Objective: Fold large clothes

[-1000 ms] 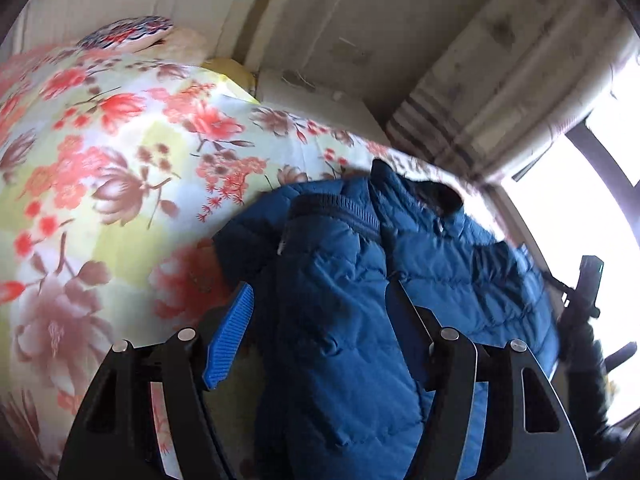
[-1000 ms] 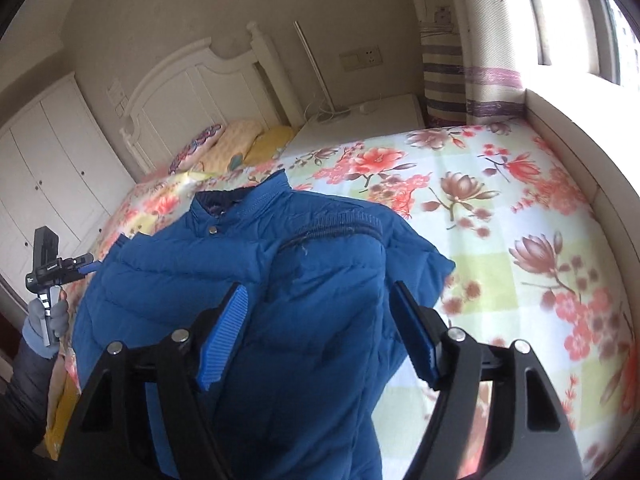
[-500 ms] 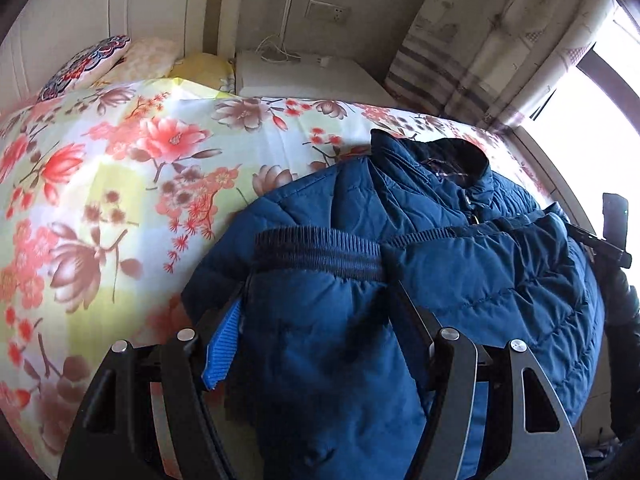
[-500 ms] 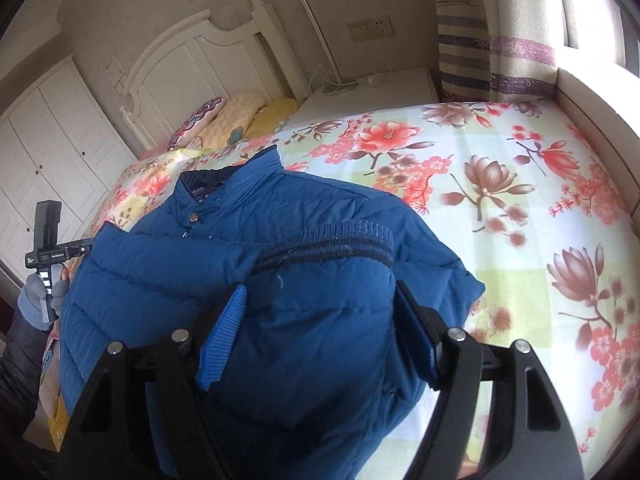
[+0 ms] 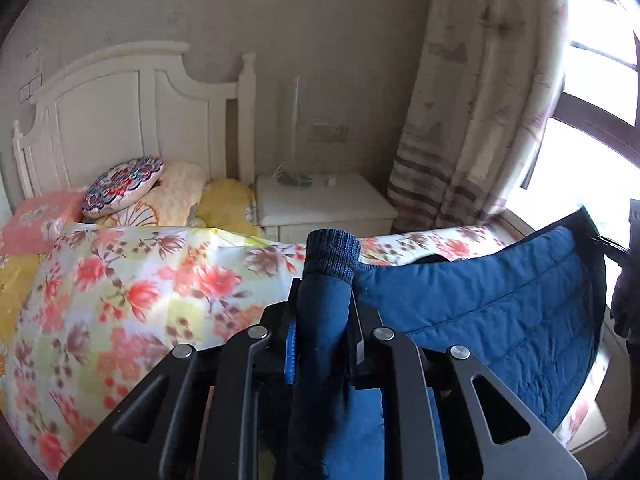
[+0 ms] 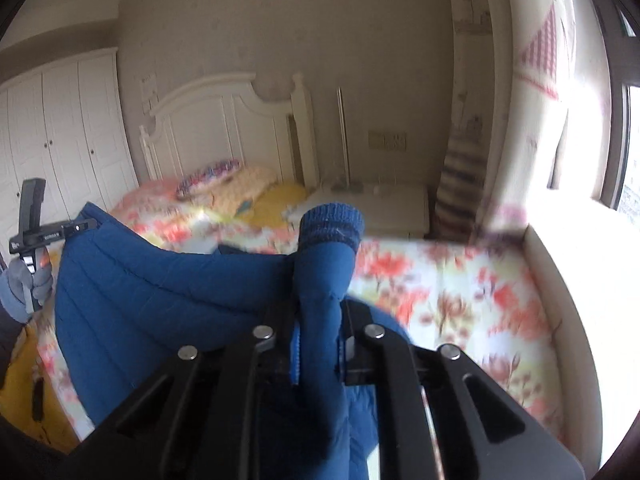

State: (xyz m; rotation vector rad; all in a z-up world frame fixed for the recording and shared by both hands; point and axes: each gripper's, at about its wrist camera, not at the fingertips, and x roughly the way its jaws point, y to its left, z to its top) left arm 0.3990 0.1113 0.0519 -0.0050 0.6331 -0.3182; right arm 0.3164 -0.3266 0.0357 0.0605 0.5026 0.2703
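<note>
A blue quilted jacket (image 5: 500,300) hangs lifted above the flowered bed (image 5: 140,292). In the left wrist view my left gripper (image 5: 322,292) has its jaws closing tight on one sleeve, and the knit cuff (image 5: 331,254) sticks up past the fingertips. In the right wrist view my right gripper (image 6: 320,304) is clamped the same way on the other sleeve, with that cuff (image 6: 331,224) standing above it. The jacket body (image 6: 160,288) stretches away to the left, where a gloved hand (image 6: 24,288) holds the other gripper's handle.
A white headboard (image 5: 120,108) and pillows (image 5: 124,184) are at the bed's far end. Beside them stands a white nightstand (image 5: 320,204). A striped curtain (image 5: 460,140) and a bright window fill the right. White wardrobe doors (image 6: 60,140) line the left wall.
Both grippers went from open around the sleeves to shut on them. Both then rose, lifting the jacket off the bed, and the views tilted up toward the headboard.
</note>
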